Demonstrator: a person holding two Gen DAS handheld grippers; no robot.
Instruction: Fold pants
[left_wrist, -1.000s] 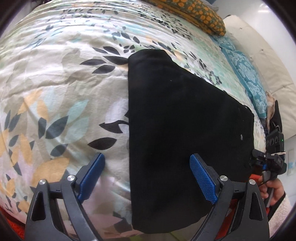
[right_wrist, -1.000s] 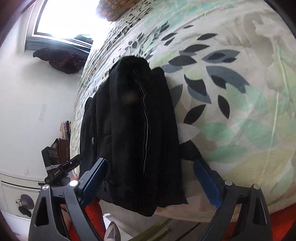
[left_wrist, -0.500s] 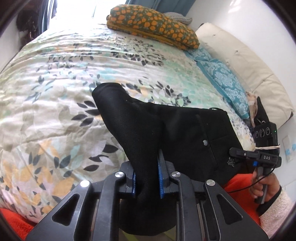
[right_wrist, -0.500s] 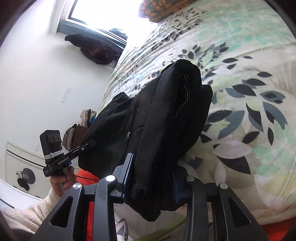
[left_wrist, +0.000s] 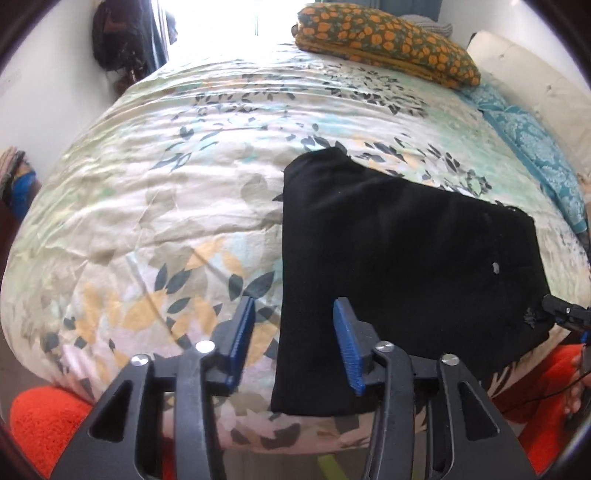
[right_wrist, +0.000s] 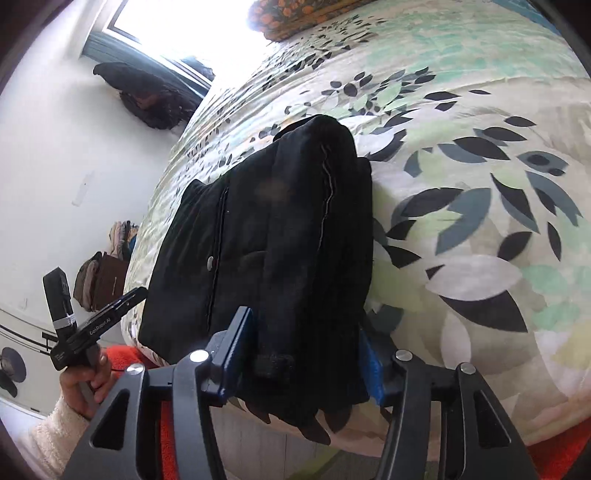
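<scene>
One pair of black pants (left_wrist: 399, 266) lies folded on the bed, near its front edge, with the lower end hanging a little over that edge. There are two grippers, one in each hand.

The left gripper (left_wrist: 293, 347) hovers over the near left edge of the pants; its jaws have just been opening and stand apart. The left blue pad (left_wrist: 242, 339) is over the bedcover, the right pad over the black cloth, and neither presses on it. The right gripper (right_wrist: 306, 362) is at the other end of the pants, where the cloth is bunched in thick layers. Its jaws have just been opening too — the bundle sits between the two blue pads, the left pad (right_wrist: 240, 350) clear of the cloth; whether the right one touches it I cannot tell.

In the right wrist view the left hand (right_wrist: 86, 380) shows in a cream fleecy sleeve (right_wrist: 51, 439), wrapped around a gripper handle.

The surface is one bed with a cream bedcover (left_wrist: 177, 206) printed with dark, yellow and pale green leaves, slightly wrinkled. At its far end lie one orange-spotted dark pillow (left_wrist: 384, 44) and one blue patterned pillow (left_wrist: 532, 147), against a pale padded headboard (left_wrist: 524, 74). A bright window (right_wrist: 177, 26) stands beyond the bed — dark clothes (right_wrist: 147, 96) hang under it on the white wall. A pile of folded things (right_wrist: 103, 273) sits by the wall. Red-orange cloth (left_wrist: 44, 424) shows at the bottom of both views.
</scene>
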